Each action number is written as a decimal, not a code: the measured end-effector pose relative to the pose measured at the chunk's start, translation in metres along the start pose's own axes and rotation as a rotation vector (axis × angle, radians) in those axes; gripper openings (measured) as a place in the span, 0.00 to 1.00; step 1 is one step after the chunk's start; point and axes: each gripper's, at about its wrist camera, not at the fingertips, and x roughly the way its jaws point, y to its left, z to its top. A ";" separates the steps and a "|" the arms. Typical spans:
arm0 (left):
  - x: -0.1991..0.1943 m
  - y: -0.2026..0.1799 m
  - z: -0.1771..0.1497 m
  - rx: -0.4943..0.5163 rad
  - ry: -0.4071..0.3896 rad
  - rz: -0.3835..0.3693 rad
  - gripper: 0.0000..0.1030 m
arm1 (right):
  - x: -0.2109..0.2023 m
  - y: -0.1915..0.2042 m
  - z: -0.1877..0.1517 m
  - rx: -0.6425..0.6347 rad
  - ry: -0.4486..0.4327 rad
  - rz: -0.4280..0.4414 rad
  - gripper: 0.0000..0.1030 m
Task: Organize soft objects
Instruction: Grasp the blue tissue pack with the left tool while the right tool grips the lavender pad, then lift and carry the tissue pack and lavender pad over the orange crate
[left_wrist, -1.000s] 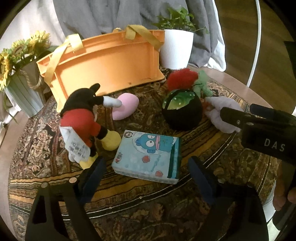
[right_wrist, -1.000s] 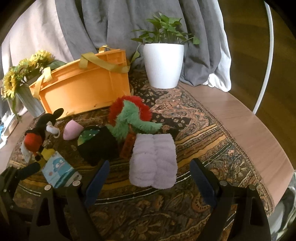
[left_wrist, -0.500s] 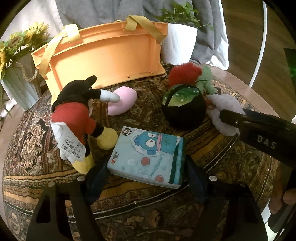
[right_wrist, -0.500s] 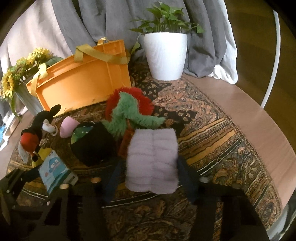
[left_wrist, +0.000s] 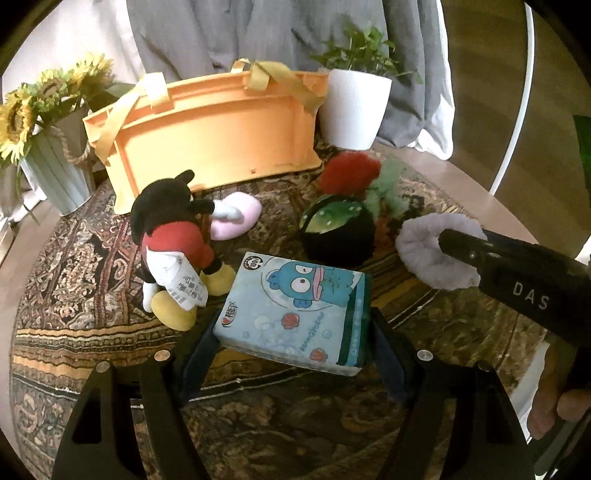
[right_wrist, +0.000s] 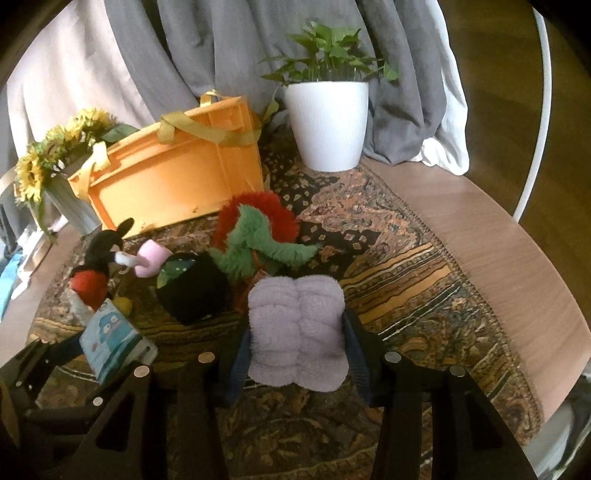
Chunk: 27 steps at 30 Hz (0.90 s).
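Left wrist view: left claw has closed in, now pinching tissue pack; right claw likewise pinches lilac plush, both ready for lifting.

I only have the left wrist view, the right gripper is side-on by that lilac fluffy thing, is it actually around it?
Observer: Yes. In the right wrist view the lilac fluffy pad sits between both fingers of the right gripper, pressed on each side.
Operator: What shape is that pad?
Observer: Roughly square, with a seam down its middle, like two padded columns.
Operator: What's directly behind it?
Observer: A green and red plush lies just beyond its far edge; I cannot tell if they touch.
Operator: And to its right?
Observer: Only patterned rug, then bare wooden tabletop.
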 end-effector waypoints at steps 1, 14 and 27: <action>-0.004 -0.002 0.000 -0.003 -0.006 0.003 0.75 | -0.004 -0.001 0.001 -0.002 -0.003 0.006 0.46; -0.054 -0.018 0.020 -0.044 -0.121 0.092 0.75 | -0.049 -0.003 0.018 -0.046 -0.083 0.090 0.46; -0.103 0.003 0.047 -0.087 -0.225 0.169 0.75 | -0.084 0.023 0.045 -0.076 -0.189 0.164 0.46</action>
